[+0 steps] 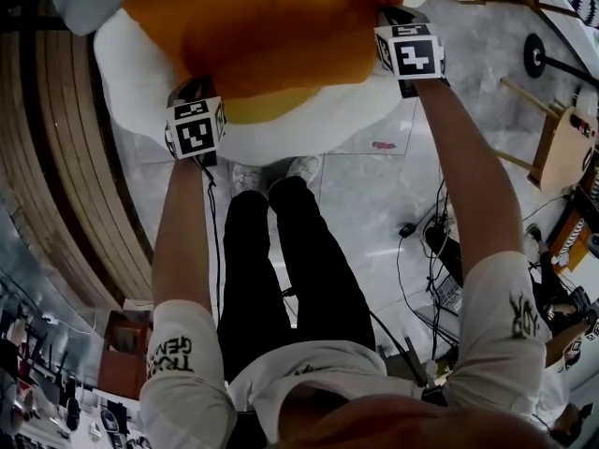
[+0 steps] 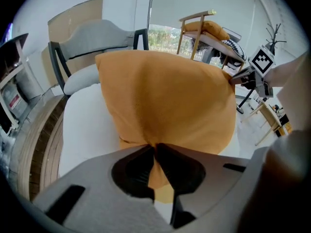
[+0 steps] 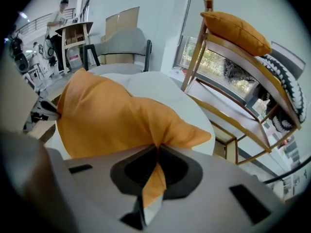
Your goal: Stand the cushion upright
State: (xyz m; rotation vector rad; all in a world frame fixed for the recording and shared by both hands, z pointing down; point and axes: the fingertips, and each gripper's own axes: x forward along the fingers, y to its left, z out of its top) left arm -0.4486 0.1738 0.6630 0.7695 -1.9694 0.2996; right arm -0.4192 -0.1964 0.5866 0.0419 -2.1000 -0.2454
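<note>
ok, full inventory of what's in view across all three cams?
orange cushion: 1, orange, over the white seat, pinched by both grippers
white seat: 1, white, rounded, under the cushion
grey armchair: 1, grey with dark frame, behind the seat
wooden rack: 1, light wood, beside the seat
second cushion: 1, orange, top of the rack
patterned cushion: 1, black and white, lower on the rack
cables: several, dark, on the pale floor
left gripper: 1, grey, shut on the orange cushion's edge
right gripper: 1, grey, shut on a cushion corner
legs: 2, black trousers, facing the seat
</note>
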